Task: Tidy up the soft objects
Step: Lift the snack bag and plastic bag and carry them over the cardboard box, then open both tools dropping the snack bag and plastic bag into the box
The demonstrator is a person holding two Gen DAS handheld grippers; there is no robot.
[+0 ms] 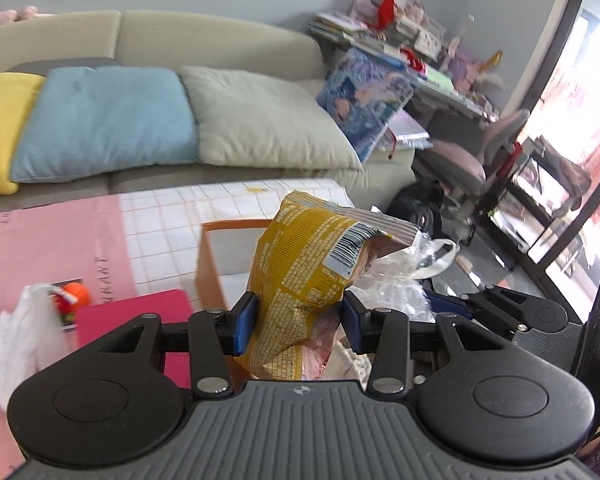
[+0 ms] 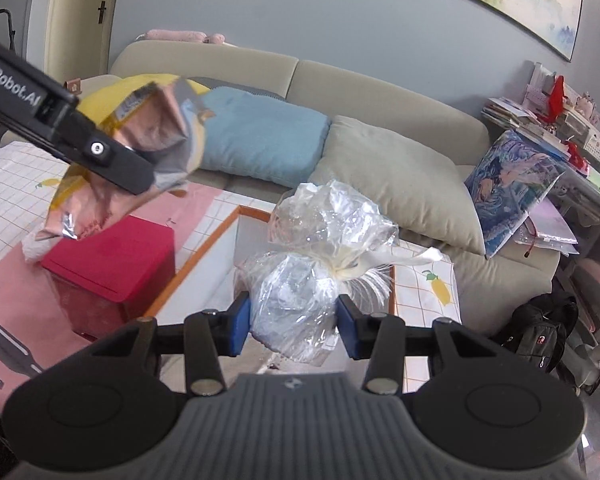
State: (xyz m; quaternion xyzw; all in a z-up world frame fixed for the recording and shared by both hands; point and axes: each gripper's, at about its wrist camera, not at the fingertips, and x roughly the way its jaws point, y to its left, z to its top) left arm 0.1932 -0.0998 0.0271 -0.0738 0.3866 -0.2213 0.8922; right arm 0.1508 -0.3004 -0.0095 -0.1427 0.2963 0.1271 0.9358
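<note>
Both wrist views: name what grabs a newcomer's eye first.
The yellow snack bag, crumpled and clamped in the left tongs, and the knotted clear plastic bag pinched in the right tongs. Both hang above an open orange-rimmed box on the checked tablecloth, with a blue cushion on the sofa behind.

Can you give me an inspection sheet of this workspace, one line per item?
Surface: table under a checked pink and white cloth.
Job's things: yellow snack bag and clear plastic bag, both held above an open orange box.
Clutter: red box, white cloth, orange toy.
Grippers: left gripper shut on the snack bag; right gripper shut on the plastic bag.
Cables: nothing seen.
Surroundings: sofa with cushions, cluttered desk, chair, black backpack.
</note>
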